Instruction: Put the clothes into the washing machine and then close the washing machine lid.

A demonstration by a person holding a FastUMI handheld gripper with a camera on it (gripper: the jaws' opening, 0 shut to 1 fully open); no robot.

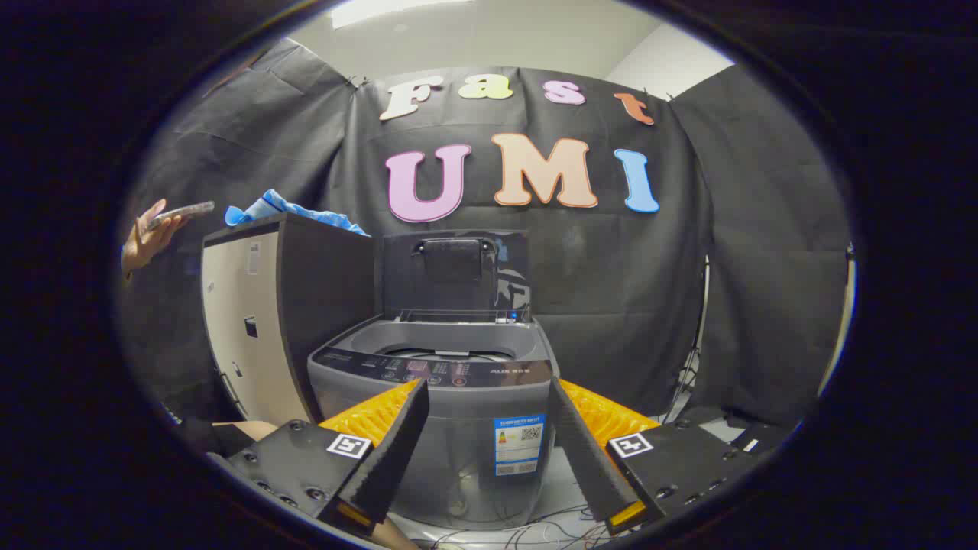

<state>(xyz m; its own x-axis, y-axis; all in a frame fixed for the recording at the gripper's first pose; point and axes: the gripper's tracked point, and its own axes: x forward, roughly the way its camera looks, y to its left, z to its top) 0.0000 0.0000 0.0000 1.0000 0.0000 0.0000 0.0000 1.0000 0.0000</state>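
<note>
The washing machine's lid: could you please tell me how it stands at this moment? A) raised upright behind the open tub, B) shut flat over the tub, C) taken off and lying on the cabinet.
A: the lid stands upright at the back of the washing machine, leaving the tub open, while the gripper is open and empty in front of the machine.
</note>
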